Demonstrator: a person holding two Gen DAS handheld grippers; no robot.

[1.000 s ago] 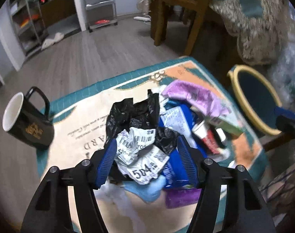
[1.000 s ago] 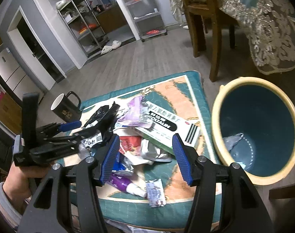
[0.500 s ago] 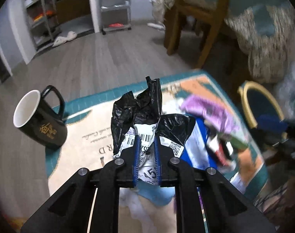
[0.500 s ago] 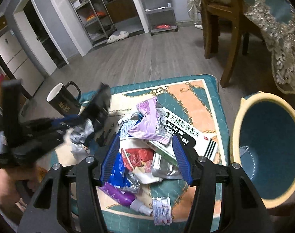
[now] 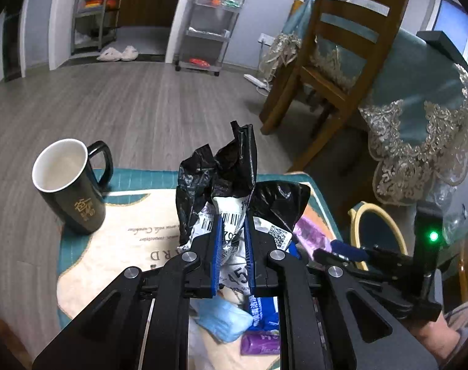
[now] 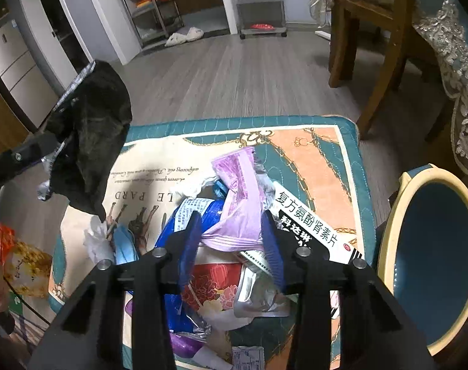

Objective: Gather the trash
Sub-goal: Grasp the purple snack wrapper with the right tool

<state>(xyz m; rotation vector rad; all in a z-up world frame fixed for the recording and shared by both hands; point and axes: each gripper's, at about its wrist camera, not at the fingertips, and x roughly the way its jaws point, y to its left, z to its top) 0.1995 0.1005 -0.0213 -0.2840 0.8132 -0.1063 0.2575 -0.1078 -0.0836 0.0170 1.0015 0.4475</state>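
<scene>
Patterned cloth point(image 6: 311, 154) covering the bench, printed "LE PARD" with a line of cursive script too small to read. Blue bin point(image 6: 434, 262) with cream rim, just beside the bench's right edge. Black mug point(image 5: 69, 185) with a gold emblem, at the left corner. Left tool point(image 5: 231, 246), clenched on a crumpled black bag point(image 5: 221, 178) bearing white barcode labels, raised above the pile. Right tool point(image 6: 231, 240), released, straddling a purple wrapper point(image 6: 240, 203); a white box point(image 6: 308, 219) reads "复方氨酚肾素片".
</scene>
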